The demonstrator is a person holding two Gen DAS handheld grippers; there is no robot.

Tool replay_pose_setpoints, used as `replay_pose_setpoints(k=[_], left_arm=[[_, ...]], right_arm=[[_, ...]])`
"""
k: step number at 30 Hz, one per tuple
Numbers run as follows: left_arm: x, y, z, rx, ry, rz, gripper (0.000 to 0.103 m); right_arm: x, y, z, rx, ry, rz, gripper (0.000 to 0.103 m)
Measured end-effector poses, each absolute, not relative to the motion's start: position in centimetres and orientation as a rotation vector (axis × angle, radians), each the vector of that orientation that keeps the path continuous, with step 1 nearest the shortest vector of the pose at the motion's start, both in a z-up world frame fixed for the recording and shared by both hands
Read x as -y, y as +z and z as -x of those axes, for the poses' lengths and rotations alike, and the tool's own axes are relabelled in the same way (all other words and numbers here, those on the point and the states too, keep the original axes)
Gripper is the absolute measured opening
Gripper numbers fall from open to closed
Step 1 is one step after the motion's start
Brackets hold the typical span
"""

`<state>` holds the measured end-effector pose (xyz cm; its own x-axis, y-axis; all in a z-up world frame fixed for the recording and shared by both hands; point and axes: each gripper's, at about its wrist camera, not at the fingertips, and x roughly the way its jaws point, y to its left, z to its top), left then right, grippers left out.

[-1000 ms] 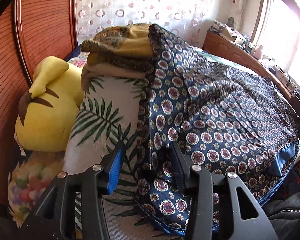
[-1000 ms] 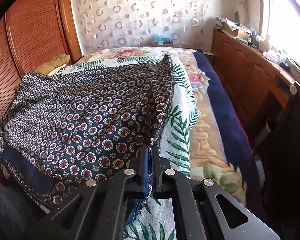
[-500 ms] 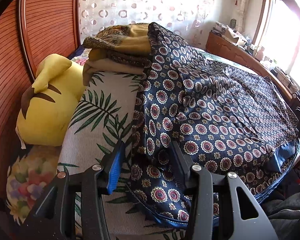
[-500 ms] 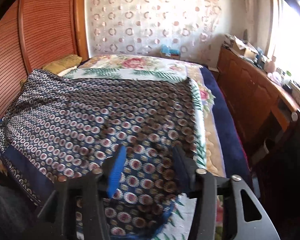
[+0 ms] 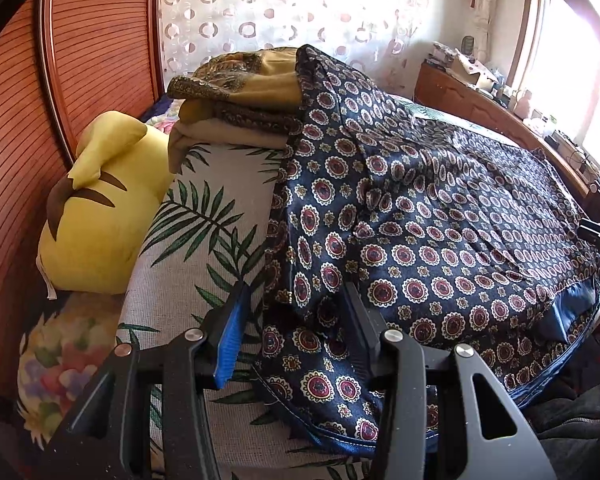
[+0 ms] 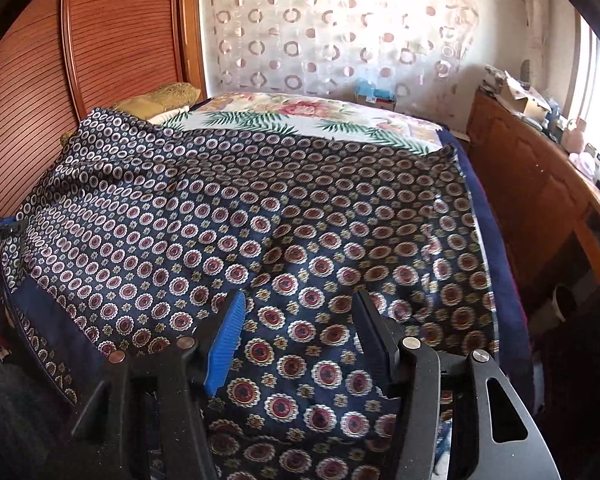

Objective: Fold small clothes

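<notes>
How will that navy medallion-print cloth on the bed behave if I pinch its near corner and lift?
The navy cloth will probably hang limp: it drapes over the folded pile and sags off the bed edge. Its sheen along the hem suggests a slick weave that may slide between the pads. It looks thin, so likely light, though the far half should drag across the leaf-print cover.

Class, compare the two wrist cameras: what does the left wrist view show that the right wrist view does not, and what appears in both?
Only the left wrist view shows the yellow plush toy and the stack of folded cloths at the garment's far corner. Only the right wrist view shows the blue box by the curtain. Both show the navy patterned garment spread on the leaf-print bedspread, and open jaws.
</notes>
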<state>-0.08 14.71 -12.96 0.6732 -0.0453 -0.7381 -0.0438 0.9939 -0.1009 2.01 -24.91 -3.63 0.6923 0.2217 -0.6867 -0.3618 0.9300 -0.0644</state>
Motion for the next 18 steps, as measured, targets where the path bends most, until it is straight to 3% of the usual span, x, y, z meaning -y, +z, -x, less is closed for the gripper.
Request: replay_pose_setpoints(k=[12, 14, 18], left_arm=[[-14.6, -12.9, 0.3, -0.829, -0.011, 0.125, 0.046], [-14.7, -12.9, 0.5, -0.829, -0.023, 0.136, 0.037], [-14.7, -13.0, 0.4, -0.838, -0.058, 0.163, 0.005]], right_arm=[[24.5, -6.5, -3.0, -0.757, 0.304, 0.224, 0.059], [24.8, -6.8, -3.1, -0.754, 0.307, 0.206, 0.06], [25.2, -7.1, -2.8, -0.743, 0.309, 0.199, 0.061]])
